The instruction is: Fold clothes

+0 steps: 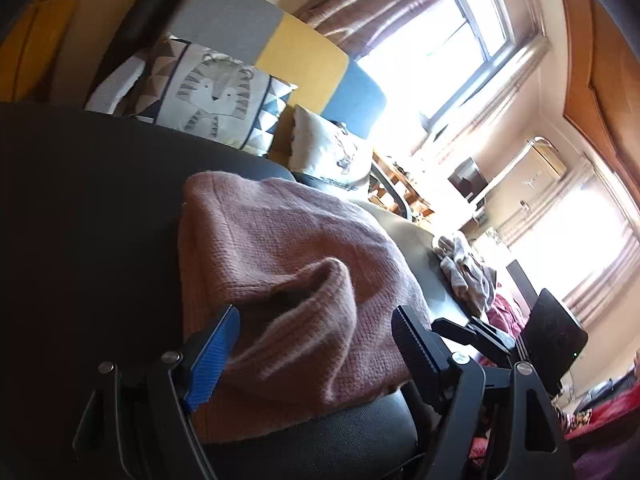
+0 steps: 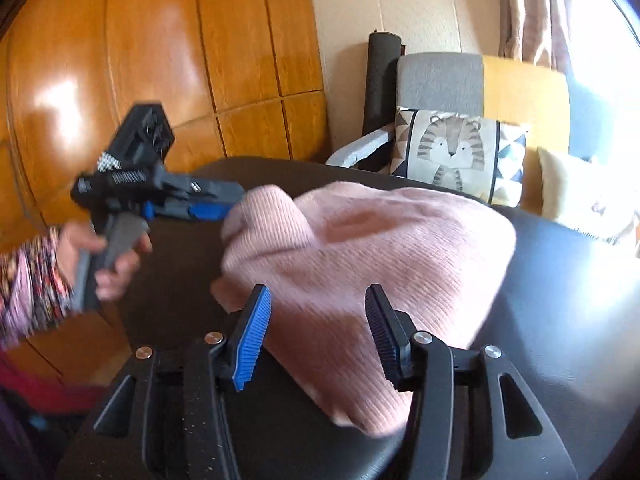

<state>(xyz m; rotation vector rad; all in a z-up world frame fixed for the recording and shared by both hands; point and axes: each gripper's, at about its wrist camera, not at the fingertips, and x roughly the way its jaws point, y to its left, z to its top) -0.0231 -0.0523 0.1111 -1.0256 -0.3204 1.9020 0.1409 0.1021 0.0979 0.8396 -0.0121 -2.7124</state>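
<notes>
- We hold the right gripper [image 2: 318, 332] low over the near edge of a pink knitted sweater [image 2: 384, 256]; its jaws stand apart, with fabric lying between them, but the pads do not press on it.
- The sweater lies in a rough folded heap on a black table [image 2: 560, 300], stretching away ahead of the right gripper and a little to its right.
- A rolled sleeve or fold [image 2: 260, 216] of the sweater bulges up ahead and to the left of our right gripper.
- Our left gripper [image 2: 224, 204] shows in the right wrist view, held by our left hand [image 2: 108, 256] in a patterned sleeve [image 2: 28, 288]; its tip is at that rolled fold.
- In the left wrist view, the left gripper's [image 1: 316, 340] jaws are wide apart, with the raised fold of the sweater [image 1: 280, 240] lying between and beyond them, ungripped.
- Past the table, ahead of the right gripper, stands a sofa [image 2: 440, 76] with a tiger-print cushion [image 2: 452, 152].
- A wooden panelled wall [image 2: 160, 60] fills the space beyond our left gripper.
- Beyond the sweater in the left wrist view, a small grey cloth [image 1: 464, 268] lies on the table.
</notes>
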